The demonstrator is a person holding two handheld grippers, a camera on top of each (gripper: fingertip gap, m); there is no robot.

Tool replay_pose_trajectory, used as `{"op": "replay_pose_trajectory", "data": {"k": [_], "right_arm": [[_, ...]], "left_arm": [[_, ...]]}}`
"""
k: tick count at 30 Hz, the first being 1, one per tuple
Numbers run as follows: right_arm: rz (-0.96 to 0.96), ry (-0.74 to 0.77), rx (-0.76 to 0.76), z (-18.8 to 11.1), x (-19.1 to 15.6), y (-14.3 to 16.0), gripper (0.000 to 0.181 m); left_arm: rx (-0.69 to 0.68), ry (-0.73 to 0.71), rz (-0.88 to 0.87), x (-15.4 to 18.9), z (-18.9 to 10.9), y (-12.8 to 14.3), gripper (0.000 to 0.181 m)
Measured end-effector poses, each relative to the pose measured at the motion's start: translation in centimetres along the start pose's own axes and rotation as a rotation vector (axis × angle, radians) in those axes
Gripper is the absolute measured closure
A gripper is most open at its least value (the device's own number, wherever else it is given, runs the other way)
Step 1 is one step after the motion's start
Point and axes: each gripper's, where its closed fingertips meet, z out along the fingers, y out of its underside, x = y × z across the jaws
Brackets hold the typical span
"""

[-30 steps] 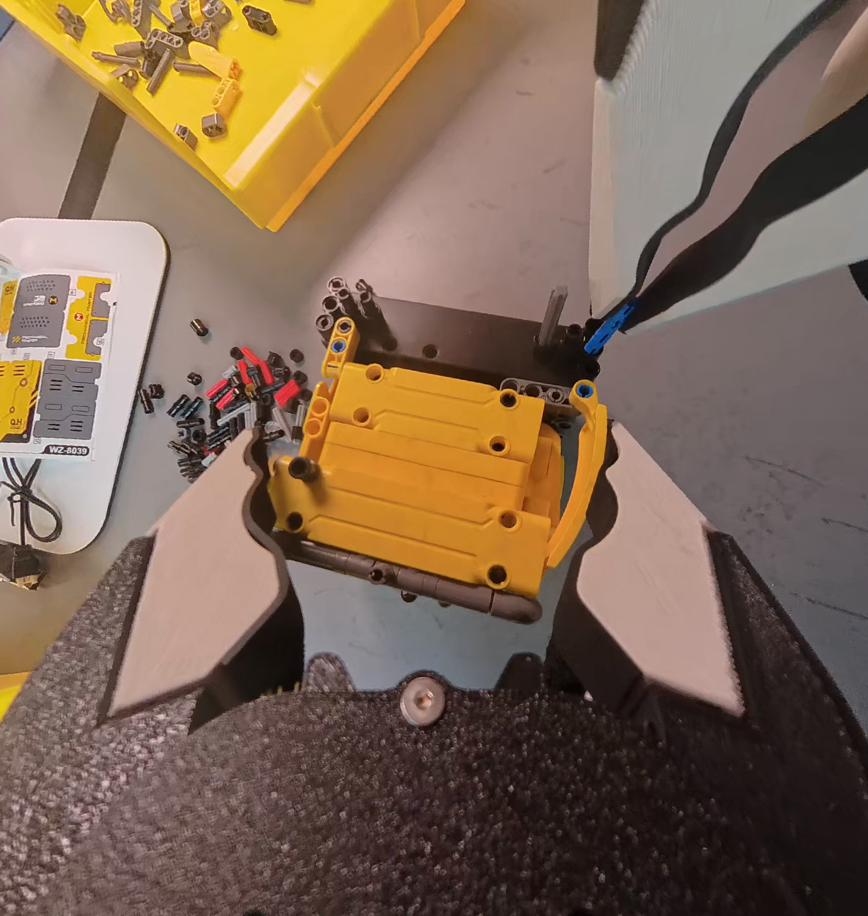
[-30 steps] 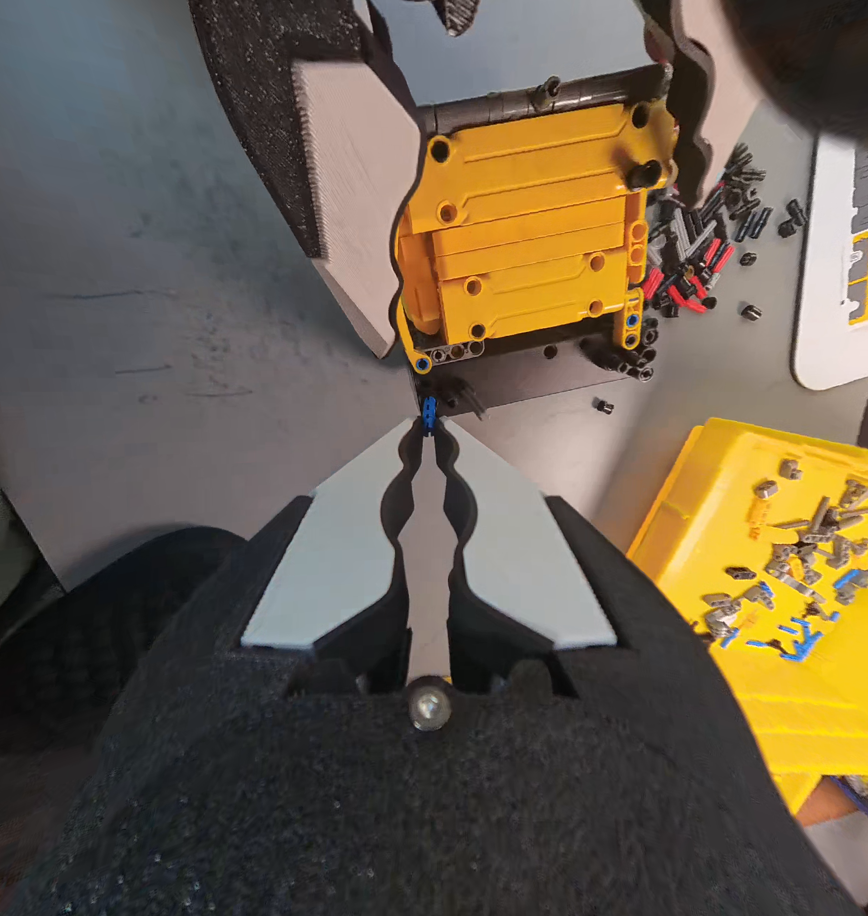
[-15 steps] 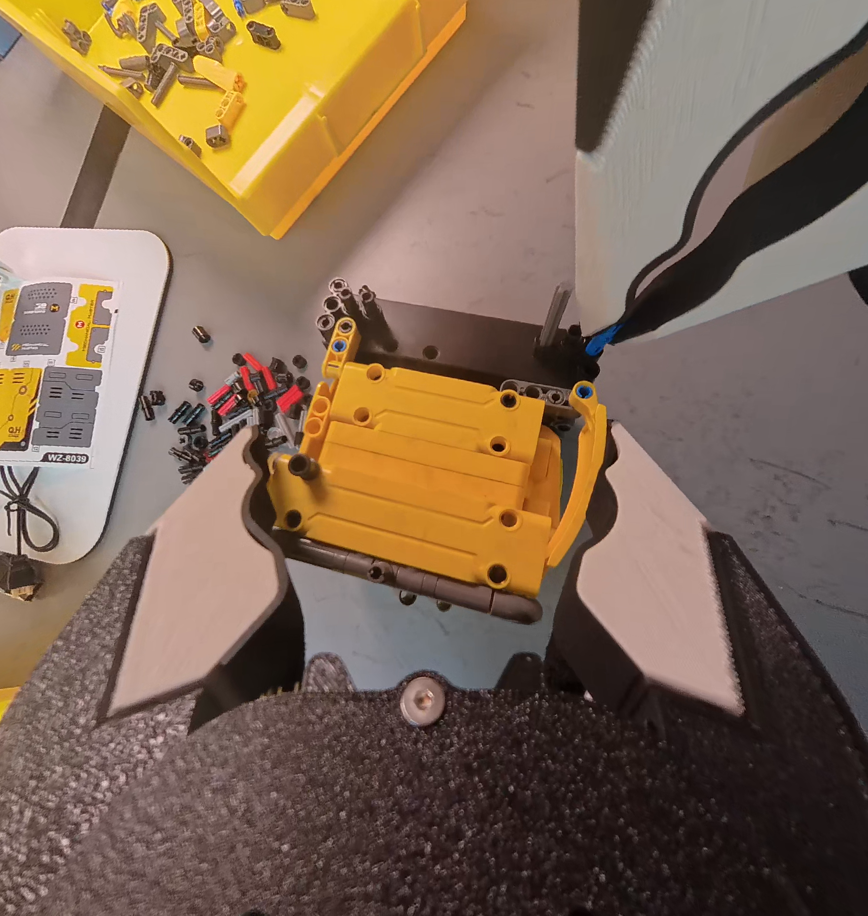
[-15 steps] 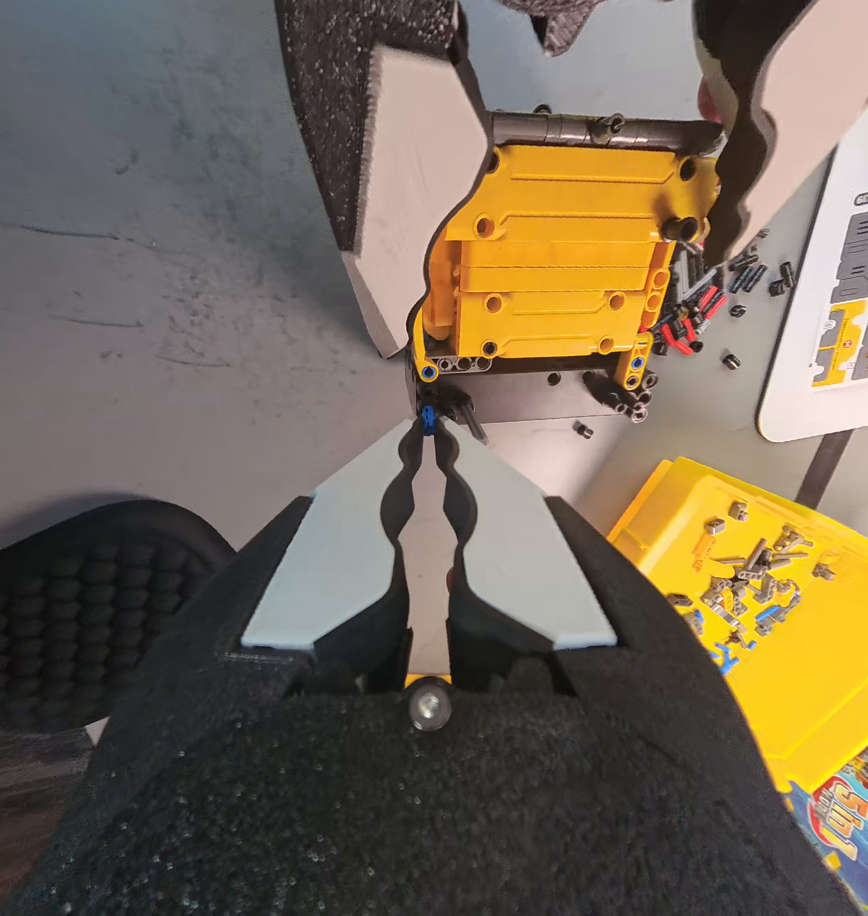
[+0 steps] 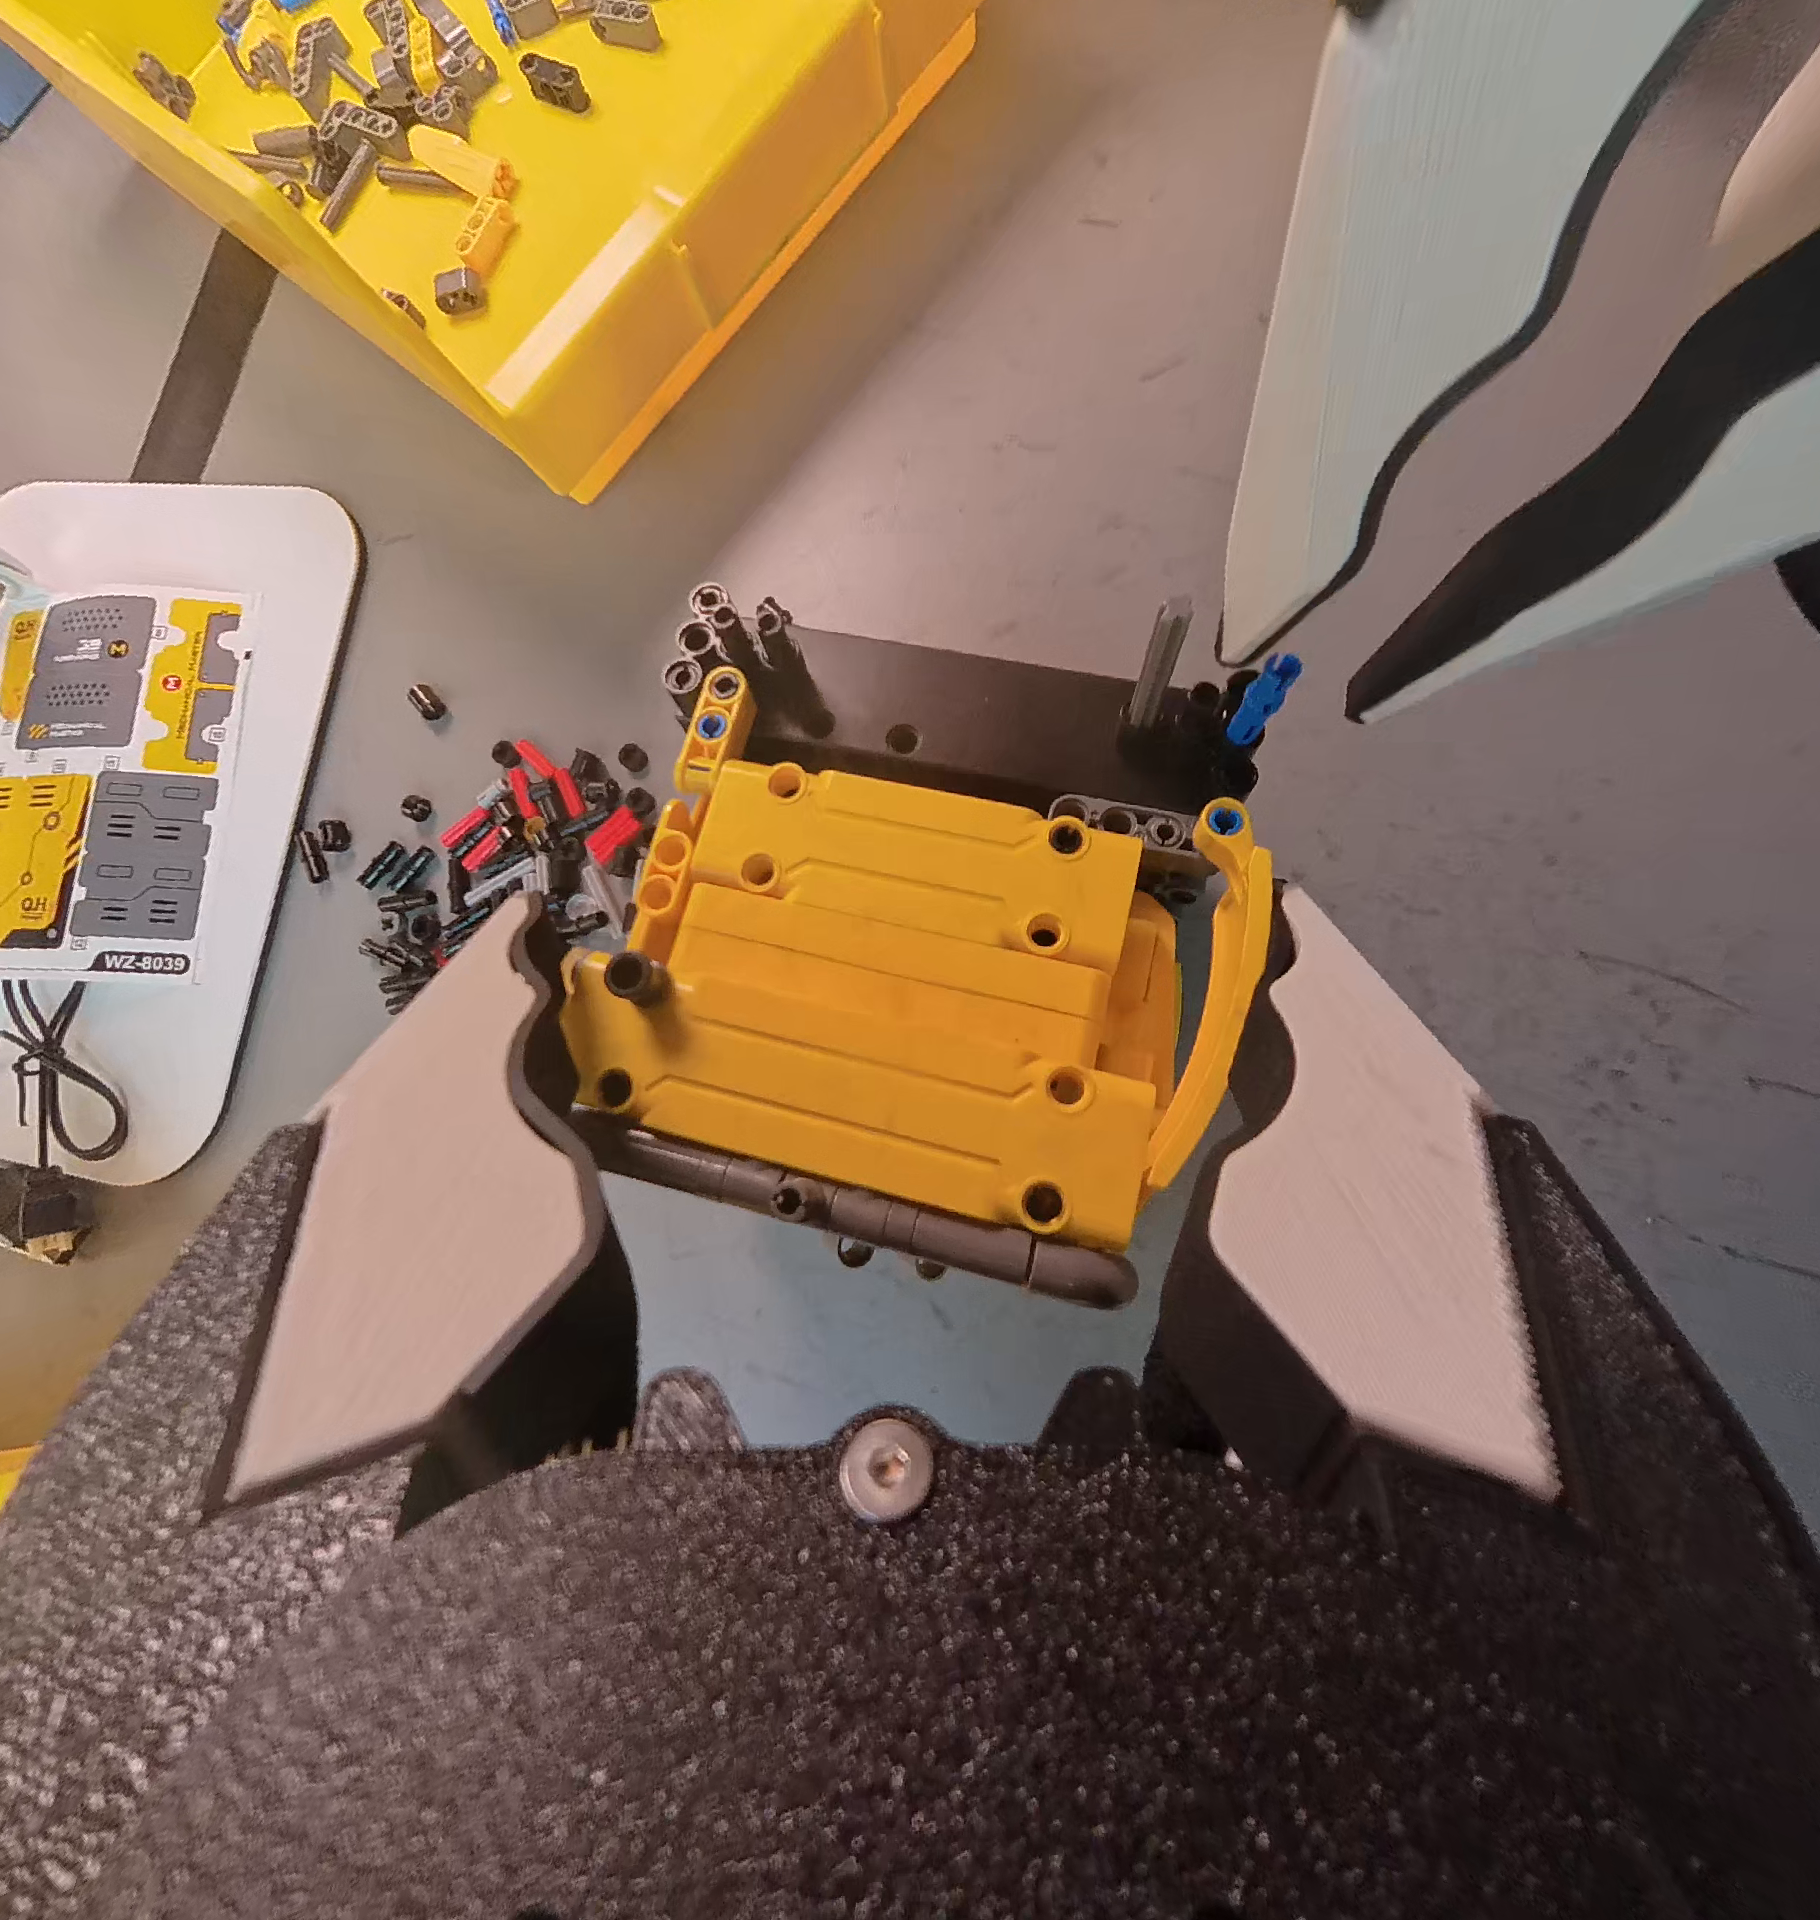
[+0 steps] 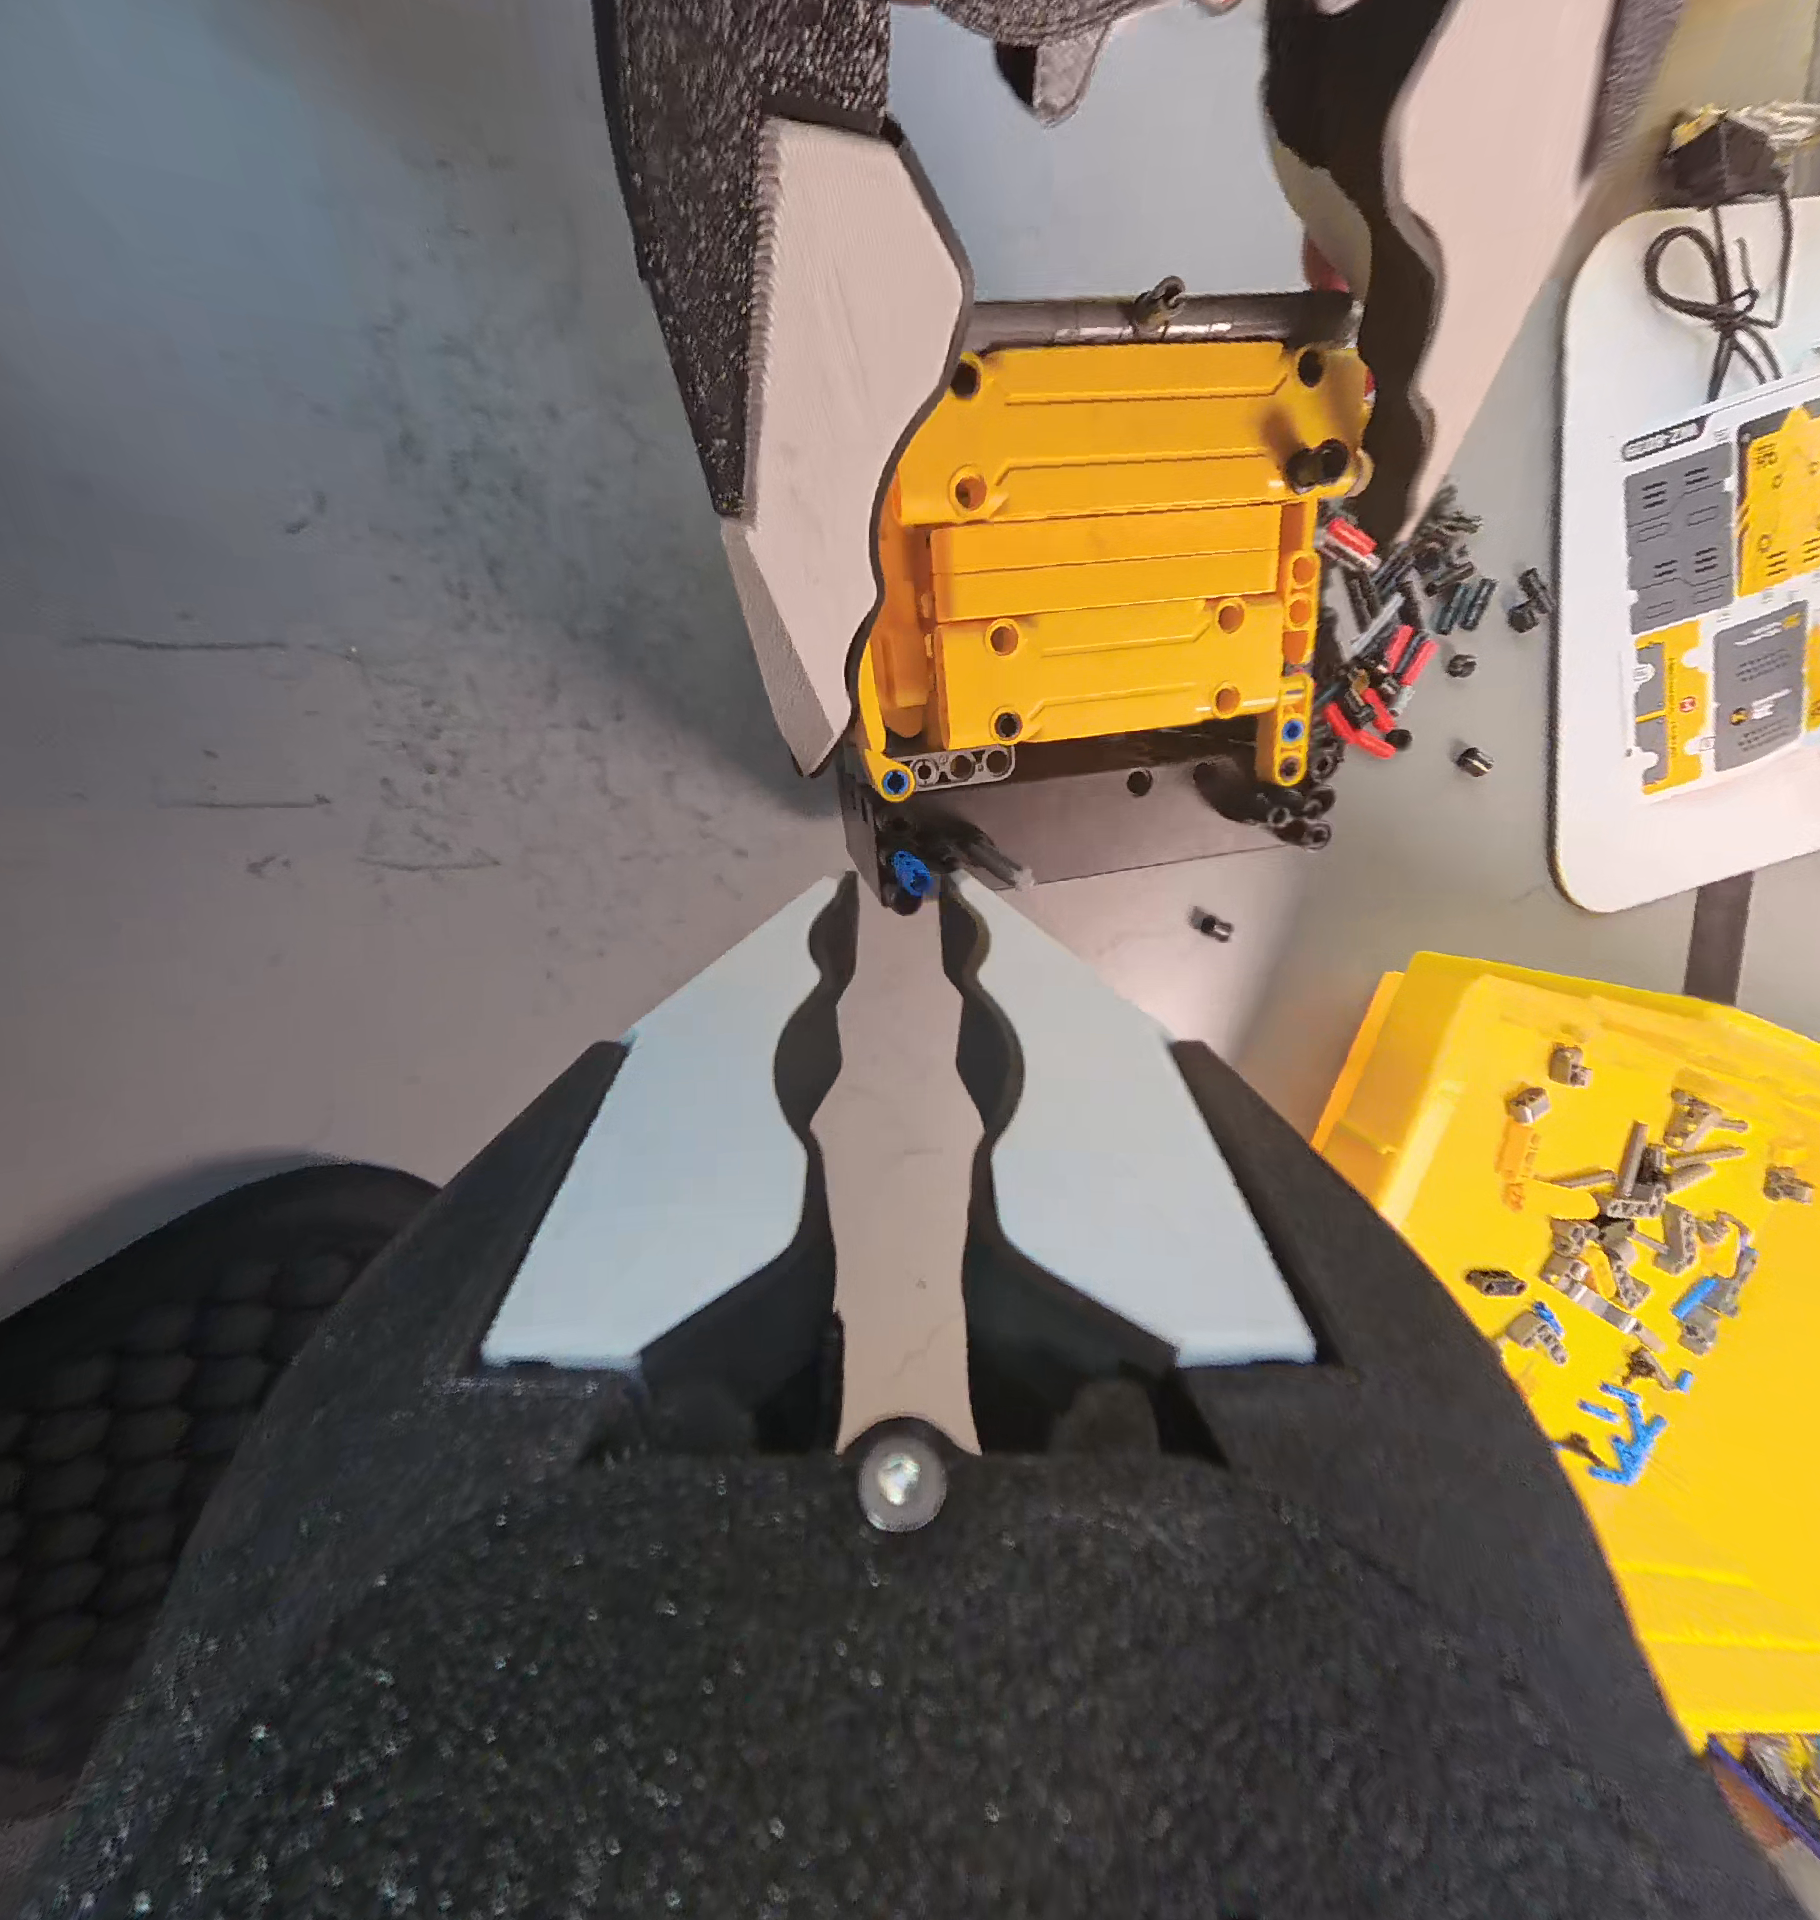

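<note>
In the left wrist view, the left gripper (image 5: 901, 935) grasps the yellow block model (image 5: 885, 997): one finger presses on each side of it, and the curved yellow beam (image 5: 1212, 997) is against the right finger. Ahead of the tips is the model's black base (image 5: 968, 707), w/ a blue pin (image 5: 1261, 696) standing at its far right corner. The right gripper (image 5: 1290, 681) comes in from the upper right, tips apart, one on each side of the pin and not touching it. Left of the claw lies a pile of small pins (image 5: 501, 862), farther left a sticker sheet (image 5: 85, 779); ahead-left is a yellow tray (image 5: 740, 208) w/ loose parts. In the right wrist view, the right gripper (image 6: 898, 894) is released, w/ a gap between the tips, and the blue pin (image 6: 908, 873) sits just ahead of this gap, in the black base (image 6: 1114, 821). Beyond it the left gripper (image 6: 1114, 623) clamps the yellow block model (image 6: 1103, 582). The yellow tray (image 6: 1508, 1039) is to the right of the claw, on the grey table (image 6: 314, 520).
</note>
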Motion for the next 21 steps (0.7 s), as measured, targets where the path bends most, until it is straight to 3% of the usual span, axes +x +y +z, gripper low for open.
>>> {"op": "replay_pose_trajectory", "data": {"k": [1, 7, 21], "right_arm": [[0.028, 0.007, 0.03, -0.5, 0.3, -0.4, 0.167], [0.003, 0.057, 0.059, -0.7, 0.4, -0.4, 0.181], [-0.037, -0.002, -0.018, 0.2, 0.3, -0.1, 0.181]], "left_arm": [[0.001, 0.001, 0.001, 0.0, 0.0, 0.0, 0.053], [0.002, 0.002, 0.001, 0.0, 0.0, 0.0, 0.052], [-0.002, -0.008, 0.0, -0.2, 0.1, 0.1, 0.053]]}}
